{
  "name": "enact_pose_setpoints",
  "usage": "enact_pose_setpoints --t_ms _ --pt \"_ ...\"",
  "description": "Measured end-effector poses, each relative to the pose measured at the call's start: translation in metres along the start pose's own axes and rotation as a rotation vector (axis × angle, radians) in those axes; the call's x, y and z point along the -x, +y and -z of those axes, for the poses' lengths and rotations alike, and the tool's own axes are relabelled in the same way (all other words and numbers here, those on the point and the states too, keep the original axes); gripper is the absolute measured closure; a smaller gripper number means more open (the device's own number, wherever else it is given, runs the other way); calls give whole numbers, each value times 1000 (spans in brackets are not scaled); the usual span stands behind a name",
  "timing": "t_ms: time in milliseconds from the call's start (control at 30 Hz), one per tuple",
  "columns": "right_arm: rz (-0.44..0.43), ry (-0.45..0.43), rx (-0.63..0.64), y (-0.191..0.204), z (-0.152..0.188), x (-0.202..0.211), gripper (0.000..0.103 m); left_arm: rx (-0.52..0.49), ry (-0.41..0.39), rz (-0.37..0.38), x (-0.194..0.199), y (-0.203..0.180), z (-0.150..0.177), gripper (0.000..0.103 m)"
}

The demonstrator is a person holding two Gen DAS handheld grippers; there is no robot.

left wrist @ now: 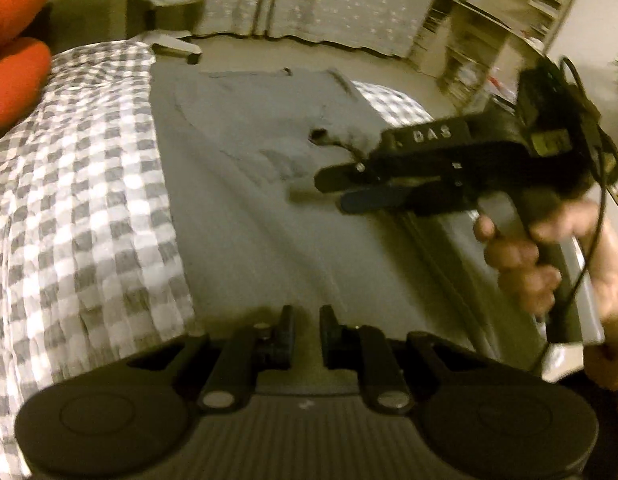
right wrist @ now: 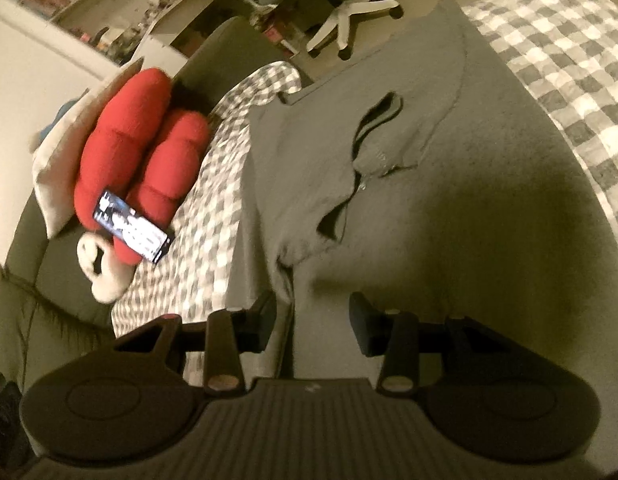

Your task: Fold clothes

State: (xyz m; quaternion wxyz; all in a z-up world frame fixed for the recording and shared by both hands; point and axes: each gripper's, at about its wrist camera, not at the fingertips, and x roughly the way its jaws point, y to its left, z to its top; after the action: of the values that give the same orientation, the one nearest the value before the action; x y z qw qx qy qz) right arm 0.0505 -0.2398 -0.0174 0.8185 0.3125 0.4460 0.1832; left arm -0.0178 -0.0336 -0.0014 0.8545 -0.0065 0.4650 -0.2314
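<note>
grey garment (left wrist: 245, 168) spread over checkered blanket (left wrist: 81, 184).

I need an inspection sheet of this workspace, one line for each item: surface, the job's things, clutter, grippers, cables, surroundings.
Surface: bed with a grey-and-white checkered cover.
Job's things: one grey garment lies spread on the cover, with a collar opening near the middle; not folded yet.
Clutter: red plush toy and a lit phone beside the garment.
Grippers: left gripper hangs over the garment's near edge, fingers slightly apart, holding nothing; right gripper is open over the garment, with a fold of cloth near one finger.
Cables: a black cable runs along the right gripper's handle.
Surroundings: curtain, shelves, chair base.
</note>
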Motion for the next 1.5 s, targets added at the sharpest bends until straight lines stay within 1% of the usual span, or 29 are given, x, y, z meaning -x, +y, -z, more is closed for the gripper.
enact_pose_setpoints --t_ms 367,433,467,500,533,567,600,633,667,733,800,867,933,1000,1067,1133,1167,1200,1233,1333,1400,1500 --pt "-39 -35 -65 -10 -17 -20 58 140 -38 -68 -34 22 -36 90" --pt "-54 -46 -67 -11 -19 -24 59 178 -62 -57 -41 29 -41 90" --pt "-58 -54 -67 -12 -20 -26 61 191 -84 -55 -43 32 -42 90" --pt "-62 -60 -67 -12 -21 -28 67 204 -107 -52 -46 35 -43 90" --pt "-63 -64 -63 -13 -22 -29 72 209 -148 -39 -47 38 -42 90" --pt "-56 -63 -56 -14 -22 -31 84 214 -189 -27 -48 41 -42 90" --pt "-47 -59 -49 -14 -24 -31 87 217 -223 -10 -51 45 -40 90" --pt "-45 -60 -42 -13 -24 -29 91 228 -232 -6 -54 49 -40 90" --pt "-44 -64 -32 -12 -25 -26 92 239 -234 -1 -56 52 -41 90" --pt "-44 -92 4 -6 -27 -17 93 260 -255 9 -58 58 -43 90" --pt "-39 -118 36 0 -29 -11 93 277 -259 8 -61 62 -46 90" --pt "-14 -129 51 2 -30 -11 93 288 -243 5 -67 65 -49 90" --pt "40 -105 62 1 -31 -17 93 278 -240 -3 -70 65 -51 90" --pt "63 -66 57 -4 -30 -26 88 260 -244 -18 -70 63 -54 90" --pt "58 -41 49 -6 -31 -28 82 241 -251 -35 -69 61 -56 90" --pt "55 -42 66 -1 -34 -21 69 225 -260 -44 -68 58 -58 90" --pt "48 -56 72 1 -36 -16 57 218 -266 -45 -67 57 -59 90" --pt "42 -71 79 3 -38 -10 53 214 -270 -41 -67 57 -60 90" --pt "38 -86 84 5 -40 -5 53 212 -273 -34 -67 57 -61 90" --pt "65 -143 81 3 -55 4 53 209 -281 -9 -70 55 -64 90" --pt "92 -177 54 -5 -67 6 53 205 -277 7 -73 53 -66 90" --pt "124 -202 14 -22 -81 0 53 186 -278 13 -76 47 -67 90"
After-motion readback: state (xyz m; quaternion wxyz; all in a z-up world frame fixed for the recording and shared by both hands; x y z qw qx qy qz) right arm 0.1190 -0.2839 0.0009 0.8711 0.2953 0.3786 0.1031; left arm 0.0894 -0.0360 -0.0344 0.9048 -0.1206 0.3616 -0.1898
